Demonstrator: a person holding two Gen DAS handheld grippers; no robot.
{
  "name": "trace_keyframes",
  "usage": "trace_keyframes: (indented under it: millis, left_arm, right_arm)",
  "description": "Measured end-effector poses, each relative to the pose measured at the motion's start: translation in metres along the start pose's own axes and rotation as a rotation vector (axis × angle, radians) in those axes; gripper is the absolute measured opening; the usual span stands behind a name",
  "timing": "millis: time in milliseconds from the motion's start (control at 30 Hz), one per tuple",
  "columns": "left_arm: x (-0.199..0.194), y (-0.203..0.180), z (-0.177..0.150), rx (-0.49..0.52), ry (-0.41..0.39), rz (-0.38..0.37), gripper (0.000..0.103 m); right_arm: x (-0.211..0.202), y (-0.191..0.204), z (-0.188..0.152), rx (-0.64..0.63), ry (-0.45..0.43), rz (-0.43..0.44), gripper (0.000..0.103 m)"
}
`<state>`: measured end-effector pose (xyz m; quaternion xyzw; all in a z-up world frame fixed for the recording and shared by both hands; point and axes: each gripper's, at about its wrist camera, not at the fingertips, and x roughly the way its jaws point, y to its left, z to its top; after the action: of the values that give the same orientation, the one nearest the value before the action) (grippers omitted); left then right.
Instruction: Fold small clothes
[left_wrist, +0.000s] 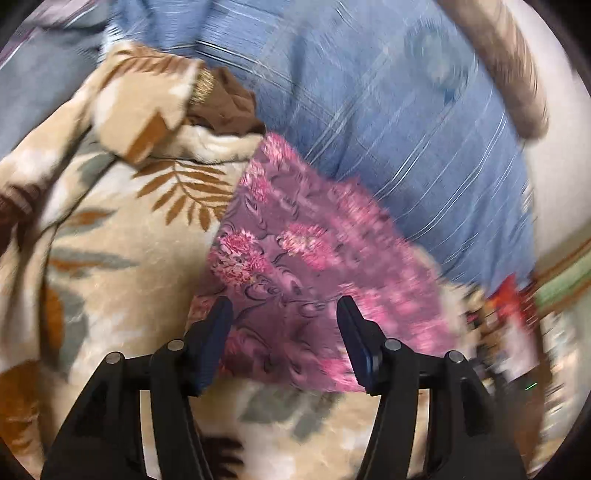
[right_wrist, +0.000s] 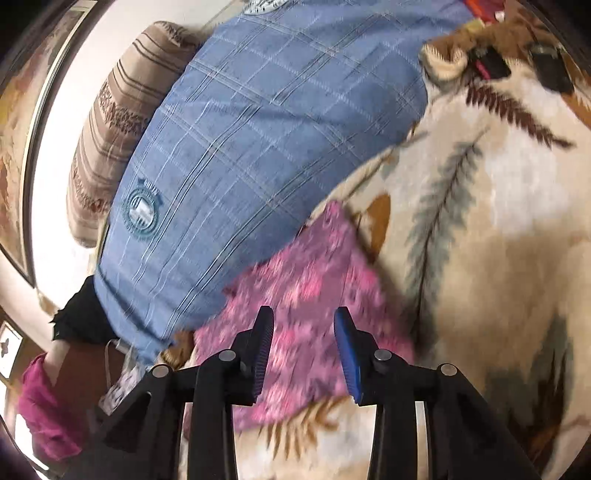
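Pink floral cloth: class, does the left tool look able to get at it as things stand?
Probably yes. The left tool is open, with the pink floral cloth lying flat on the leaf-print blanket right before its fingers; nothing covers it.

The right gripper (right_wrist: 303, 350) is seen from behind with its fingers (right_wrist: 263, 350) spread apart and nothing clamped between them. Beneath and ahead of them, a pink floral cloth (right_wrist: 303, 295) is laid flat on a cream blanket (right_wrist: 498, 240) printed with brown and grey-green leaves. The cloth's far edge is met by a blue checked pillow (right_wrist: 258, 129) bearing a round embroidered emblem (right_wrist: 142, 210). Behind the pillow, a brown striped cushion (right_wrist: 114, 122) is propped against a white wall (right_wrist: 55, 147). A magenta garment (right_wrist: 44, 413) is visible at the lower left. Dark objects at the blanket's upper right corner are too blurred to be identified.
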<state>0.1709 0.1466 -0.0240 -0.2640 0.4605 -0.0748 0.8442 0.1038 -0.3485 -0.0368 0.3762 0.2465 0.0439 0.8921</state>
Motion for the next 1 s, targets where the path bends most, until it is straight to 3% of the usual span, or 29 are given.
trace_keyframes:
  millis: [100,133,167,200,267,367,467,533,633,667,700,767,900,933,1000]
  left_arm:
    - [0.037,0.005,-0.011,0.039,0.076,0.104,0.054]
    - [0.035,0.004,-0.014,0.069,0.052,0.107,0.055]
    - [0.028,-0.001,-0.014,0.101,0.046,0.111,0.055]
    - [0.024,-0.005,-0.012,0.117,0.053,0.096,0.055]
    - [0.012,-0.014,0.0,0.125,0.04,0.028,0.055]
    - [0.004,-0.035,0.027,0.137,-0.011,0.005,0.057]
    - [0.018,-0.049,0.047,0.136,-0.024,0.033,0.061]
    - [0.042,-0.05,0.056,0.126,0.012,0.071,0.062]
    - [0.084,-0.037,0.053,0.092,0.117,0.136,0.061]
    - [0.096,-0.031,0.048,0.099,0.122,0.143,0.062]
    - [0.091,-0.036,0.047,0.14,0.069,0.15,0.065]
    - [0.089,-0.044,0.044,0.196,0.092,0.167,0.068]
    - [0.079,-0.041,0.042,0.162,0.085,0.071,0.069]
    - [0.083,-0.037,0.041,0.144,0.09,0.08,0.069]
    - [0.087,-0.04,0.038,0.173,0.08,0.101,0.069]
  right_arm:
    - [0.032,-0.018,-0.009,-0.067,0.068,-0.154,0.034]
    - [0.041,-0.026,-0.014,-0.082,0.1,-0.201,0.025]
    - [0.035,-0.026,-0.015,-0.104,0.051,-0.209,0.022]
    - [0.033,-0.026,-0.013,-0.101,0.062,-0.225,0.022]
    - [0.027,-0.023,-0.003,-0.051,0.041,-0.204,0.027]
    - [0.029,0.0,0.015,-0.093,-0.028,-0.145,0.027]
    - [0.054,0.03,0.024,-0.165,-0.017,-0.121,0.027]
    - [0.077,0.037,0.022,-0.201,0.011,-0.123,0.027]
    - [0.12,0.03,0.002,-0.298,0.141,-0.212,0.031]
    - [0.119,0.033,-0.004,-0.363,0.103,-0.209,0.03]
    - [0.117,0.036,-0.004,-0.386,0.108,-0.214,0.03]
    - [0.111,0.041,0.001,-0.378,0.135,-0.23,0.03]
    - [0.083,0.057,-0.007,-0.447,0.075,-0.168,0.034]
    - [0.084,0.056,-0.013,-0.478,0.091,-0.183,0.044]
    - [0.104,0.047,-0.028,-0.525,0.185,-0.264,0.051]
